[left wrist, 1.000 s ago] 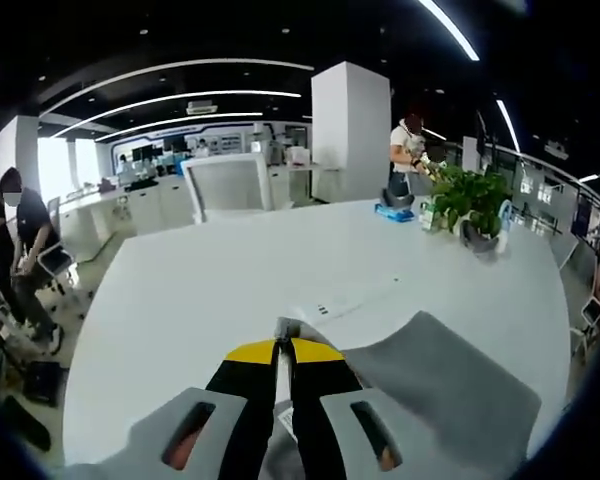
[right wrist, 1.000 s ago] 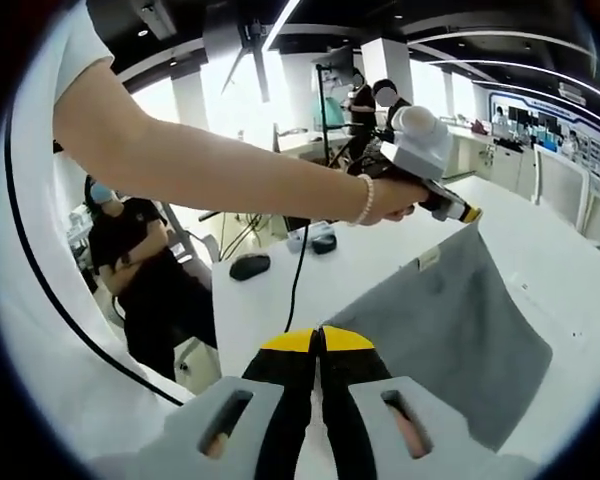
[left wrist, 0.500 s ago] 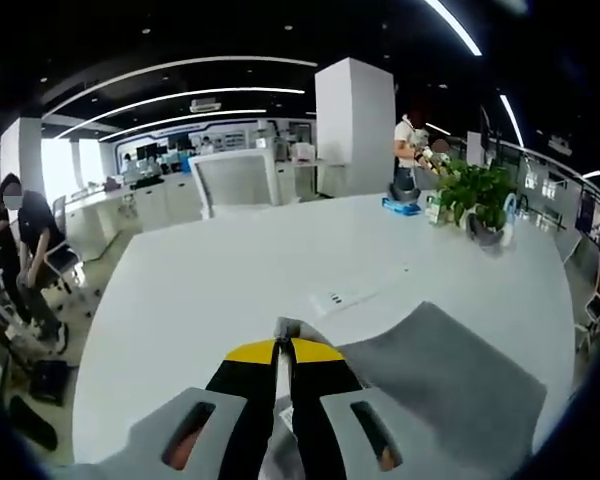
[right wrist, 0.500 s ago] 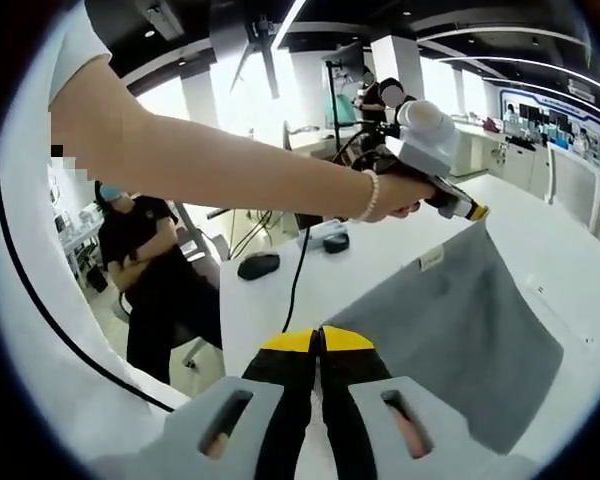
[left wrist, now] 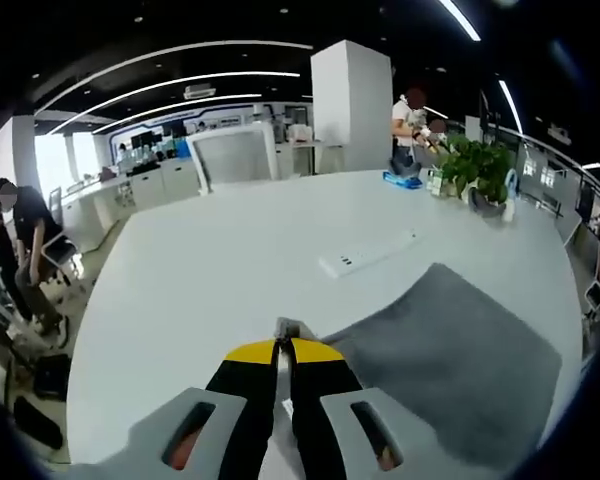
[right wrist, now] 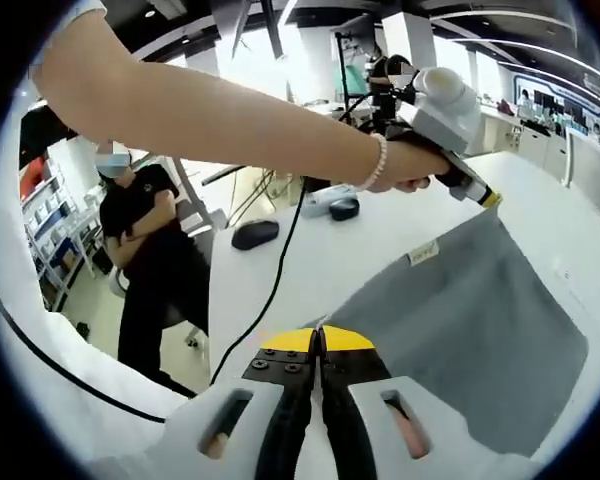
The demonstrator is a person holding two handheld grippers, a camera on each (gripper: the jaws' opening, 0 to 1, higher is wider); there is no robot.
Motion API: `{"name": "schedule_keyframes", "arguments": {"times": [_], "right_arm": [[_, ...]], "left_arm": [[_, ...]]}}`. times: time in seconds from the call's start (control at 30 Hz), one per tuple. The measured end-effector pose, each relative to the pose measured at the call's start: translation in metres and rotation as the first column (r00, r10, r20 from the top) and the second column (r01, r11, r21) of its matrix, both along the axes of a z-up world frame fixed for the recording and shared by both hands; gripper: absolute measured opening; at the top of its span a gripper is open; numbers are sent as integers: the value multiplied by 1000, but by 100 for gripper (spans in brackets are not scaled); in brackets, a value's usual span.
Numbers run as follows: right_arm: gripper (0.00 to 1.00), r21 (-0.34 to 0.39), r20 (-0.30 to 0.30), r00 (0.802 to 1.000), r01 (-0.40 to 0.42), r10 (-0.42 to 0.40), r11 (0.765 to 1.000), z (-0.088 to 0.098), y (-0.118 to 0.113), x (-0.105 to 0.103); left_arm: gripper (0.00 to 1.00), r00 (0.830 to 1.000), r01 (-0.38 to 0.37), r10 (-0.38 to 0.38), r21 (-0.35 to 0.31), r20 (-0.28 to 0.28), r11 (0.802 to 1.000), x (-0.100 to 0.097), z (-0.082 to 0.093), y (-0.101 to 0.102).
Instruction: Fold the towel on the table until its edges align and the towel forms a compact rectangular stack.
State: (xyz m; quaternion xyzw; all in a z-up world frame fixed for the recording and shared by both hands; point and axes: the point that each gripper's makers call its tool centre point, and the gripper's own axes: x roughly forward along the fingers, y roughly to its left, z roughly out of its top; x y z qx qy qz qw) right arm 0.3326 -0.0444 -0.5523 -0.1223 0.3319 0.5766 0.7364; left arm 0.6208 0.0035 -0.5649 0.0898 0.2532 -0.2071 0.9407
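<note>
Pinching a corner of the grey towel [left wrist: 450,350] between closed jaws at the lower middle of the left gripper view, the left hand-held gripper [left wrist: 284,342] holds the cloth up so it spreads toward the lower right over the white worktop [left wrist: 210,260], near a power strip [left wrist: 368,252]. Low in the right gripper view, the right hand-held gripper [right wrist: 320,340] likewise clamps a towel [right wrist: 480,320] corner, while the left hand-held gripper [right wrist: 485,197], held by a hand [right wrist: 405,165], grips the far corner at upper right.
</note>
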Motion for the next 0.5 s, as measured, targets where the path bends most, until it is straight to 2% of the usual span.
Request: {"name": "schedule_keyframes", "arguments": {"times": [0.23,0.5], "right_arm": [[0,-11,-73,997,8,-9,1000,-25,5,11],[0,-25,-147,989,9,-13,1000,-48,10,14]], "left_arm": [[4,999,-21,20,-12,-41,1000,-1,-25,15],[4,997,-23,22,-15,-75,1000,3,-44,19]]}}
